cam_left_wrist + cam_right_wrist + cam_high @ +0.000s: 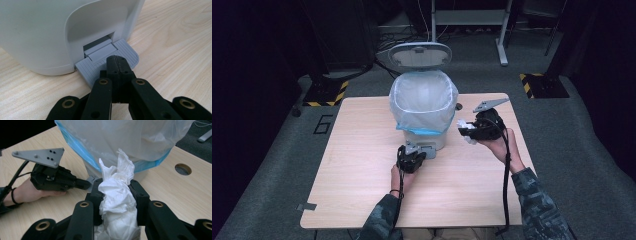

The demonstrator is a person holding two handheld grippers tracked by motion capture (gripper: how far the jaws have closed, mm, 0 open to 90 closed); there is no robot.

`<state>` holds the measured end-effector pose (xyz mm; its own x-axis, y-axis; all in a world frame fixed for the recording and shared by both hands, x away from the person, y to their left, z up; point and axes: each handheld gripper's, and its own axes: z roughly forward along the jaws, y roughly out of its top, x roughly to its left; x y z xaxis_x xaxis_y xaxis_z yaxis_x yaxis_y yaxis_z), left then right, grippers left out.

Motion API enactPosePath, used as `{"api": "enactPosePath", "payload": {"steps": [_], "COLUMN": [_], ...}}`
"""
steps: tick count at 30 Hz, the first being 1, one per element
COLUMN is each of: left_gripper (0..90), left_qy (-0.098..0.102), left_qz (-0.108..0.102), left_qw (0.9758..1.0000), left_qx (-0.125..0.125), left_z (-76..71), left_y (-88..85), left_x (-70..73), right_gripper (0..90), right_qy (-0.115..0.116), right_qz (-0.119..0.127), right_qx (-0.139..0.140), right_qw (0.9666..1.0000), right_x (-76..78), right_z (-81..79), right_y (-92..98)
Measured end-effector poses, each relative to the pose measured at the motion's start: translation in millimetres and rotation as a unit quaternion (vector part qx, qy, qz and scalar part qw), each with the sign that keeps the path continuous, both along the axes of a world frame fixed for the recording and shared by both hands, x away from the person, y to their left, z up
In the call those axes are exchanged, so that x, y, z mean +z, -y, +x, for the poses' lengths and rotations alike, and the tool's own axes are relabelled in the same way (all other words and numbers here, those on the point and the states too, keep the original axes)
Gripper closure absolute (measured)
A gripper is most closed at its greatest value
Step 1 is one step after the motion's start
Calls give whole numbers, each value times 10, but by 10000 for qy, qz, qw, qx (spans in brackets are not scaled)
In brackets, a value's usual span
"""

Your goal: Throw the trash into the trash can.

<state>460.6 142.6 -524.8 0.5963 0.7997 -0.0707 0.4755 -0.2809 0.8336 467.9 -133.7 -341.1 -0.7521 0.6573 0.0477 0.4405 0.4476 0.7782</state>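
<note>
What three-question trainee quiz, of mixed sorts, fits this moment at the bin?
1. True or false: the bin lid is up.
2. What do the right tongs hold? A) a tissue B) a cup C) a spoon
3. Fill in: the left tongs, shut, rest their tips on the bin's ____.

Key: 1 true. 2 A. 3 pedal.
</note>
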Motion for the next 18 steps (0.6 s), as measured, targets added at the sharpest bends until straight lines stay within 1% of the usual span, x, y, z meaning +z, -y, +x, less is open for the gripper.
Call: {"api": "enactPosePath", "payload": {"steps": [7,8,10,18], "left_gripper": [900,900,900,900], "left_qy": [-2,-8,1,4], "left_qz": [-1,-4,0,-12], "left_qw": [10000,10000,10000,10000], "left_qx": [11,6,8,-1], "left_z": [-3,-3,-2,1], "left_y": [3,3,2,1], "left_x": [1,0,0,-1], "right_gripper": [691,691,691,690], "right_qy": [95,106,125,166], "right_qz": [-21,-15,-18,-19], "right_qx": [24,39,50,54], "right_qw": [10000,9999,9999,9998], "right_x": [148,189,211,390], "right_z": [30,43,52,101], "right_y": [-45,-57,-61,-91]}}
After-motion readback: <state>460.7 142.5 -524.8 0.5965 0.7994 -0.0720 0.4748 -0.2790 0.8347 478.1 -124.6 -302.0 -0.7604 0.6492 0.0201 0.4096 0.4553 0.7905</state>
